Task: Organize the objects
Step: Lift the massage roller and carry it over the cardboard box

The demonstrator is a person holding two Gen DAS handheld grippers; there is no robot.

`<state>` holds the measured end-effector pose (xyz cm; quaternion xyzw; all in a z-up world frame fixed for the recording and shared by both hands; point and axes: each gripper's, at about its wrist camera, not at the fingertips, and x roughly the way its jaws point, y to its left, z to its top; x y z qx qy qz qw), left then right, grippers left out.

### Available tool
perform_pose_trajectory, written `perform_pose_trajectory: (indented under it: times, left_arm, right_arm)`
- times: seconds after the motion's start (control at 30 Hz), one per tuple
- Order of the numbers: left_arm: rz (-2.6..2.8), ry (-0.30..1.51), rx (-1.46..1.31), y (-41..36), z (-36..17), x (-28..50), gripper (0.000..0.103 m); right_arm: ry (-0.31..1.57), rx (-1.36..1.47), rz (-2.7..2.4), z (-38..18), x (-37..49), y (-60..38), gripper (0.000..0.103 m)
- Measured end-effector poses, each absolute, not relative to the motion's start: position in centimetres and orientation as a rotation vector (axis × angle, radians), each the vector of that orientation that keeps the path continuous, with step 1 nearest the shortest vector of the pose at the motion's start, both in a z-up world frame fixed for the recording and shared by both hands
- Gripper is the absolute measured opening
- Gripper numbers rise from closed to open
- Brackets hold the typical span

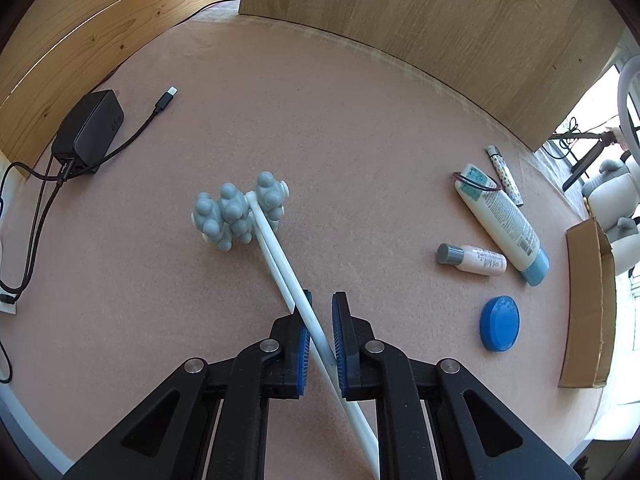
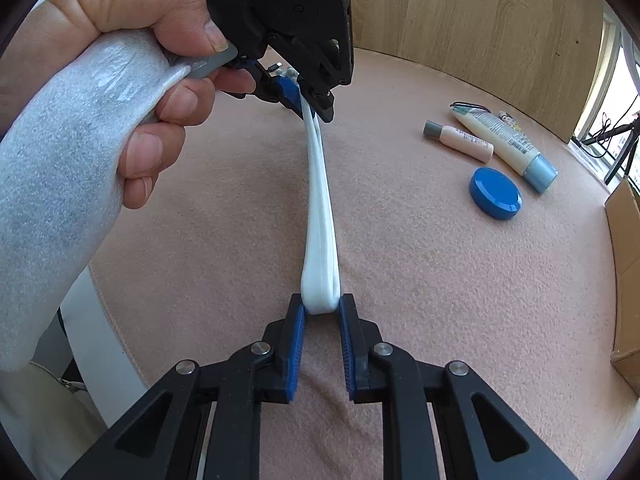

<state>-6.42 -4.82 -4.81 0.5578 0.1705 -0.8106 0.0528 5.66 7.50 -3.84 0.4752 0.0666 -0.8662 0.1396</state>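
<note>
Left wrist view: a massage roller (image 1: 240, 212) lies mid-frame on the pink tabletop (image 1: 360, 120), its white handle (image 1: 288, 272) pinched by the left hand-held gripper (image 1: 320, 332). Right wrist view: the right hand-held gripper (image 2: 322, 312) clamps the handle's looped end. Bottles (image 1: 500, 216) and a blue lid (image 1: 500, 322) lie at right.

On the counter (image 1: 360, 120) the massage roller (image 1: 240, 212) lies mid-way, its handle running back between the left gripper's (image 1: 320, 320) jaws. A charger (image 1: 88, 128) sits far left; two bottles (image 1: 500, 216) and a lid (image 1: 500, 322) lie right, a cardboard box (image 1: 588, 304) beyond them.
</note>
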Motion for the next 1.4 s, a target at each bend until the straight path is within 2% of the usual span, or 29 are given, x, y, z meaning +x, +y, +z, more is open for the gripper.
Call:
perform_pose_trajectory:
  times: [0.63, 1.4]
  left_arm:
    - [-2.642, 0.415, 1.537, -3.0, 6.3, -8.5, 0.011]
    - [-2.713, 0.291, 1.531, 1.4, 8.4, -9.5, 0.012]
  right_arm:
    - [0.148, 1.164, -2.668, 2.9, 5.1, 8.7, 0.013]
    - [0.094, 1.120, -2.741, 4.4, 5.9, 11.1, 0.013]
